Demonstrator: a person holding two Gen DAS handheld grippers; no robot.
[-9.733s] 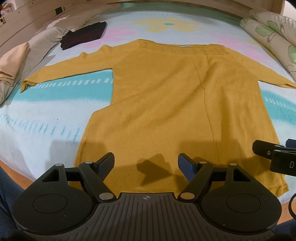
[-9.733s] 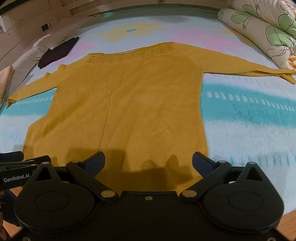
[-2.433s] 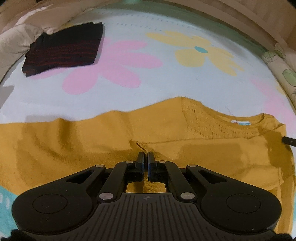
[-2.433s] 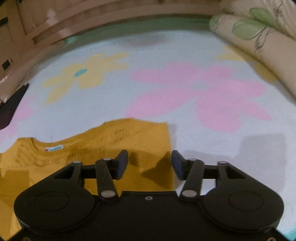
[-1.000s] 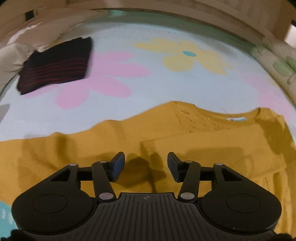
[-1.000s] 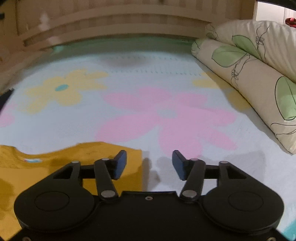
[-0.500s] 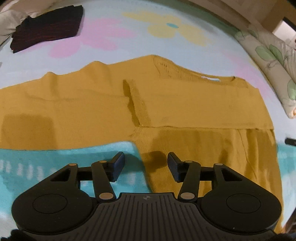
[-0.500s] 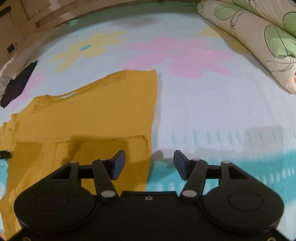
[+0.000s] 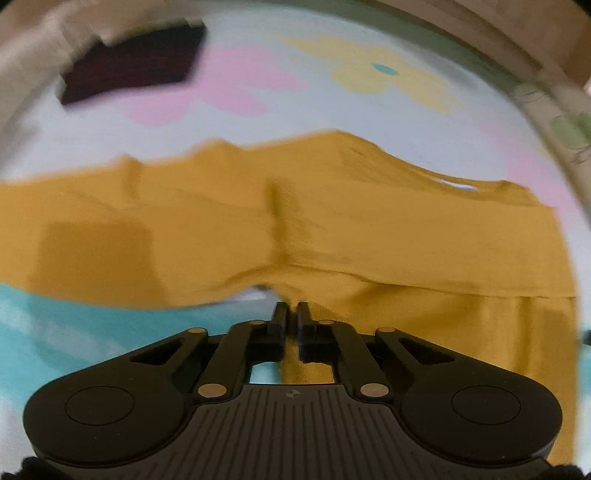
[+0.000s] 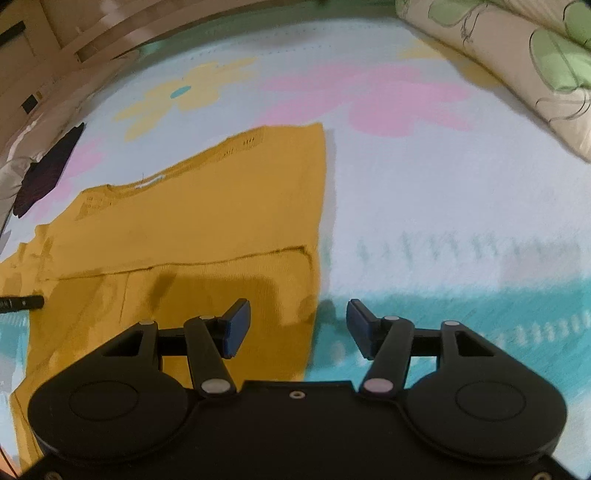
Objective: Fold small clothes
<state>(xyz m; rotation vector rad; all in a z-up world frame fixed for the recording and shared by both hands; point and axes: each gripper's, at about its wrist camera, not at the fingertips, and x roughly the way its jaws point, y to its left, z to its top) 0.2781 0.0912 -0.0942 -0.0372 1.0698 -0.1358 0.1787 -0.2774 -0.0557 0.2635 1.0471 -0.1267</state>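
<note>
A mustard yellow sweater (image 9: 369, 229) lies on the flowered bedspread, its right sleeve folded across the chest. My left gripper (image 9: 289, 314) is shut on the sweater at the left armpit, where the left sleeve (image 9: 110, 229) meets the body, and lifts the cloth a little. The view is blurred. In the right wrist view the sweater (image 10: 192, 236) lies left of centre with a straight folded right edge. My right gripper (image 10: 297, 325) is open and empty, low over that edge near the hem.
A folded dark striped garment (image 9: 133, 55) lies at the far left of the bed (image 10: 443, 192). Rolled floral bedding (image 10: 517, 62) runs along the right side. A wooden headboard (image 10: 110, 33) is behind. The left gripper's tip (image 10: 22, 302) shows at the left.
My left gripper has closed on the sweater at the left armpit and raised the cloth. My right gripper stays open and has shifted slightly near the right edge.
</note>
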